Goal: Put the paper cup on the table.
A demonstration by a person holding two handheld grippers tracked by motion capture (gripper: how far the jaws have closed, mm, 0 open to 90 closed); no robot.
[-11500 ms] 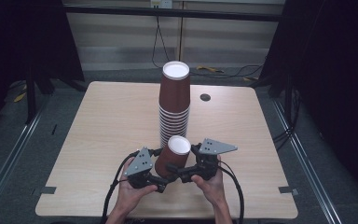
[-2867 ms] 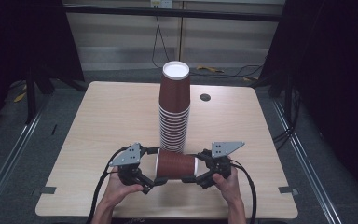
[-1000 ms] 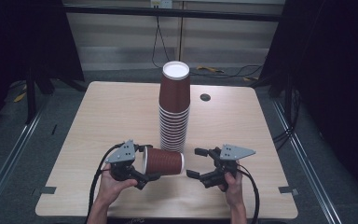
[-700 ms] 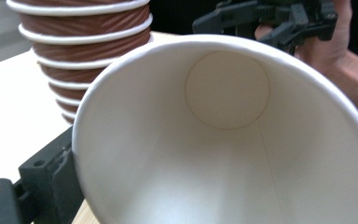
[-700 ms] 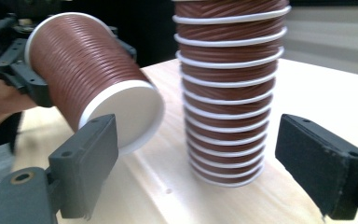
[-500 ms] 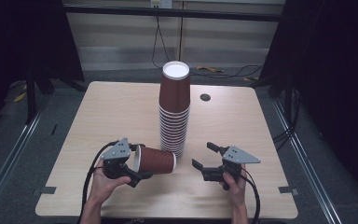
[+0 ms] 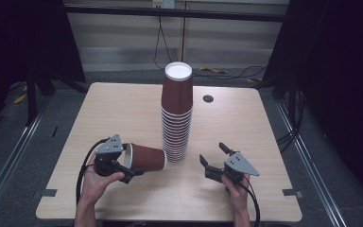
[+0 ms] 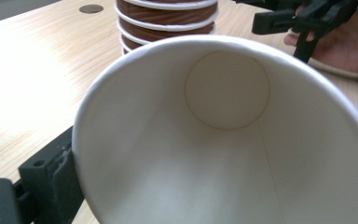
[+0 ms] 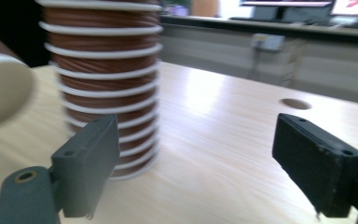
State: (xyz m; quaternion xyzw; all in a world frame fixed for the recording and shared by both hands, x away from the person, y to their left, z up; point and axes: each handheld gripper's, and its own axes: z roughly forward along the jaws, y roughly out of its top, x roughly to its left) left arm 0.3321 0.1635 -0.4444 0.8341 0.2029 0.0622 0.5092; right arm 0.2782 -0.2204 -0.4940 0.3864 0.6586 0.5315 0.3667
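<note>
Two tools: left tool [image 7: 131, 171] clamping cup [image 7: 146, 158], right tool [image 7: 213, 158] wide, empty.

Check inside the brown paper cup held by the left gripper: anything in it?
The brown paper cup looks empty: bare white wall and round bottom. The left gripper clamps its rim; the interior's lowest part is cropped out.

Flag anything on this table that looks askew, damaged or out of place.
One cup lies on its side, held at the rim by the left tool, mouth facing that tool. The stack stands upside down and straight beside it. The right tool is open and holds nothing. No spill or damage shows.
</note>
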